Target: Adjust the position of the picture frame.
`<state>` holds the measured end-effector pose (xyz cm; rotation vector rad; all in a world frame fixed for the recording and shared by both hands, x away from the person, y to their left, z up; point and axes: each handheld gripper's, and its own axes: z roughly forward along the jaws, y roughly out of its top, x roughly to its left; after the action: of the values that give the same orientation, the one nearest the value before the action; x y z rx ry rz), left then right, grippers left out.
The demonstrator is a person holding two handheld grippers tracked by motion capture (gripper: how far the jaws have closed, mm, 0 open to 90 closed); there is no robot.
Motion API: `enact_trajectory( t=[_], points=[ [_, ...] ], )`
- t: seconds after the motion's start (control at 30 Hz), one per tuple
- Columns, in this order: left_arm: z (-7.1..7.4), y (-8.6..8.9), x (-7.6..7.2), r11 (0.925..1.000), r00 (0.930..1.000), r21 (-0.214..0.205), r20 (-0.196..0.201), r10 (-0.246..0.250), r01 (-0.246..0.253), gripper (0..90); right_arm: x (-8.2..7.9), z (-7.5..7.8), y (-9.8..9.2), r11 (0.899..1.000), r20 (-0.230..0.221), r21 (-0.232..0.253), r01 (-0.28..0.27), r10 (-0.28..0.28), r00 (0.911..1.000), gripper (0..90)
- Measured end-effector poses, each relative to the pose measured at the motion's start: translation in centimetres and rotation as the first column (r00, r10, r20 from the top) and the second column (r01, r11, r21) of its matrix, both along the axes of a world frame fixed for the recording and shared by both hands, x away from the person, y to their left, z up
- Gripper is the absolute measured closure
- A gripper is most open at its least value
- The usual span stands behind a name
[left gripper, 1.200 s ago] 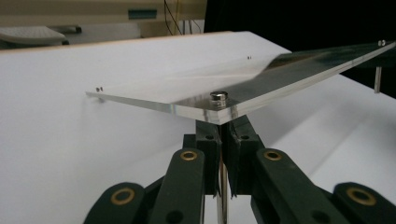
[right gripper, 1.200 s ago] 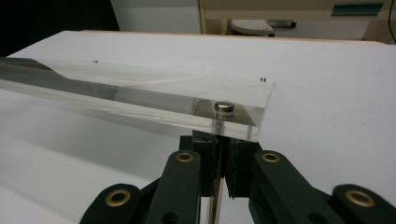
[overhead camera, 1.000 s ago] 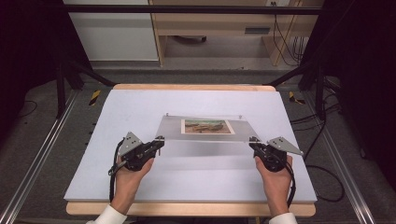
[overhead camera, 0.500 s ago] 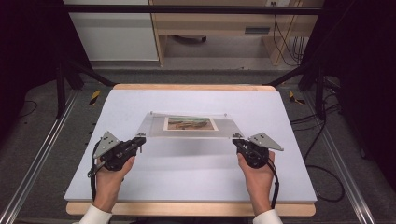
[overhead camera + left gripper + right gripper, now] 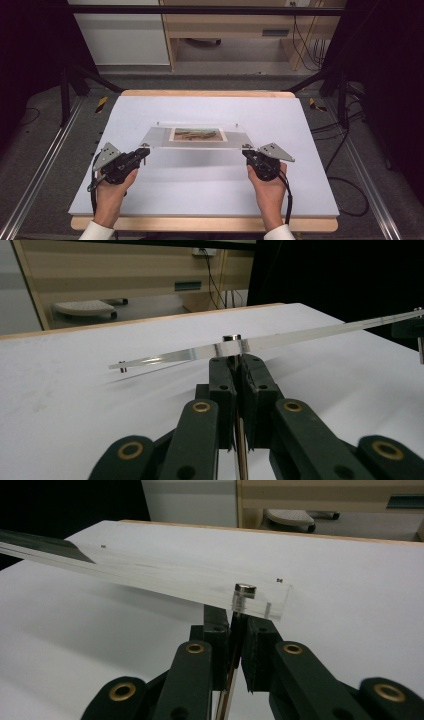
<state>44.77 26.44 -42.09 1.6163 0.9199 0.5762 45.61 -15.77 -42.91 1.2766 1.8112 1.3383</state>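
A clear picture frame hangs above the white surface, carried at its two near corners — the left claw is clamped tight on the metal post at the left corner, the right claw on the post at the right. The landscape print sits in the middle of the clear panel, and both hands grip from the near edge.

Premises present as a laboratory recording bay: white-topped wooden-edged table standing between bare aluminium floor rails, black curtain walls, loose black cables beside a pale wooden bench.
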Motion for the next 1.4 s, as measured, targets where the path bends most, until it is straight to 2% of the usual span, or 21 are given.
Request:
enact_trajectory(
  t=[0.3, 0.7, 0.8, 0.9, 0.97, 1.07, 1.13, 1.2, 1.4],
  points=[
    [-0.8, -0.5, 0.2, 0.9999, 0.9996, 0.003, -0.028, -0.011, 0.011, 83.5, -0.5, 0.0, -0.6, 1.0, -0.012, 0.004, 0.008, -0.008, 0.9999, 83.2],
    [-1.5, -0.7, -0.1, 0.9998, 0.9981, 0.014, -0.06, -0.015, 0.016, 83.8, -1.3, -0.5, -0.7, 1.0, -0.022, -0.025, 0.005, -0.005, 0.9997, 83.1],
    [-1.8, -0.9, -0.5, 0.9998, 0.9958, 0.021, -0.092, 0.002, 0.0, 84.2, -1.5, -0.7, -0.8, 1.0, -0.033, -0.025, 0.002, -0.003, 0.9994, 83.4],
    [-2.4, -1.0, -0.8, 0.9999, 0.9927, 0.01, -0.121, 0.004, -0.003, 84.5, -1.6, -1.1, -0.9, 1.0, -0.051, -0.029, -0.003, 0.002, 0.9987, 83.8],
    [-2.5, -1.0, -0.9, 0.9999, 0.9916, 0.01, -0.129, 0.006, -0.004, 84.5, -1.7, -1.5, -1.0, 1.0, -0.066, -0.015, -0.011, 0.01, 0.9978, 84.1],
    [-3.3, -1.2, -1.4, 0.9998, 0.9872, 0.016, -0.158, 0.017, -0.015, 84.6, -2.0, -2.1, -1.0, 0.999, -0.082, -0.032, -0.013, 0.01, 0.9966, 84.3],
    [-3.4, -1.2, -1.5, 0.9997, 0.9862, 0.018, -0.165, 0.017, -0.014, 84.6, -2.0, -2.3, -1.0, 0.999, -0.091, -0.031, -0.016, 0.013, 0.9958, 84.4],
    [-3.9, -1.4, -1.7, 0.9992, 0.9842, 0.037, -0.176, 0.021, -0.014, 84.5, -2.1, -2.8, -1.2, 0.999, -0.114, -0.027, -0.02, 0.017, 0.9934, 84.7],
    [-4.6, -1.6, -2.0, 0.9988, 0.9789, 0.045, -0.202, 0.029, -0.02, 84.4, -2.3, -3.7, -1.2, 0.999, -0.142, -0.037, -0.014, 0.008, 0.9898, 84.8]
  ],
)
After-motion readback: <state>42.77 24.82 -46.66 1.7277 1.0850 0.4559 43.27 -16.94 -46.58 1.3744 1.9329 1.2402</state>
